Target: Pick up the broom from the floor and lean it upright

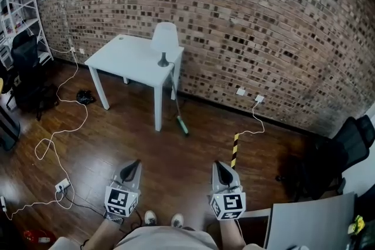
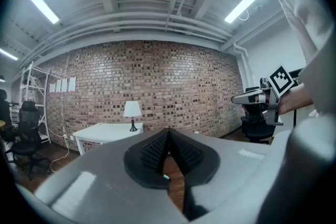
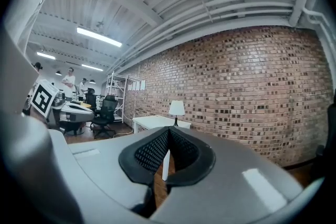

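The broom (image 1: 177,103) stands tilted against the front right corner of the white table (image 1: 126,58). Its thin handle rests on the table edge and its green head (image 1: 183,125) sits on the wooden floor. My left gripper (image 1: 132,168) and right gripper (image 1: 221,170) are held side by side low in the head view, well short of the broom, both pointing toward the brick wall. In the left gripper view the left gripper (image 2: 168,134) is shut with nothing in it. In the right gripper view the right gripper (image 3: 168,131) is also shut and empty.
A white lamp (image 1: 164,38) stands on the table. White cables (image 1: 58,137) and a power strip (image 1: 61,186) lie on the floor at left. Black office chairs stand at left (image 1: 26,61) and right (image 1: 340,149). A yellow-black strip (image 1: 235,150) marks the floor.
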`<state>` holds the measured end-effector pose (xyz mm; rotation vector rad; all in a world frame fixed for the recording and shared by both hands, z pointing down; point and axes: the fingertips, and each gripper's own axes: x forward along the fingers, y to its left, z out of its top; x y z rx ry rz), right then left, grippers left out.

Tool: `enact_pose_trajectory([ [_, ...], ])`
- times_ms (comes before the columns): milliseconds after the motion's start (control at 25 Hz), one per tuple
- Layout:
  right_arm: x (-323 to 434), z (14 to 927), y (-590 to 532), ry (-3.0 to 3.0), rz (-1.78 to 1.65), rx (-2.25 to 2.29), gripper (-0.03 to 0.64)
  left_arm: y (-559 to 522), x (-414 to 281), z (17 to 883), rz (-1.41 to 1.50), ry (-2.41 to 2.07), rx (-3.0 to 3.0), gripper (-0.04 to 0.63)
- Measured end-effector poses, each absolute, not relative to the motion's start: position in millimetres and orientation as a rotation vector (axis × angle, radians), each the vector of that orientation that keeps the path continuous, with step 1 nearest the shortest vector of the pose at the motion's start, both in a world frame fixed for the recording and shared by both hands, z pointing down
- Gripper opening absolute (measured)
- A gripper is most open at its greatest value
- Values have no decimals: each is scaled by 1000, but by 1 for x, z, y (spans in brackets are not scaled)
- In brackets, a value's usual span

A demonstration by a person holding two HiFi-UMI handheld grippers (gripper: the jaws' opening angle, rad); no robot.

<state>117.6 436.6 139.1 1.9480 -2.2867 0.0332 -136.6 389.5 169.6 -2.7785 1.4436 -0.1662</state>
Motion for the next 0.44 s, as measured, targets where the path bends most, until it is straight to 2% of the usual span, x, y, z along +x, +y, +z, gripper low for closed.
enact_pose_trajectory([
  [440, 111, 130, 439, -2273, 16, 1965, 11, 391, -145, 170, -169, 1432, -2792, 0],
])
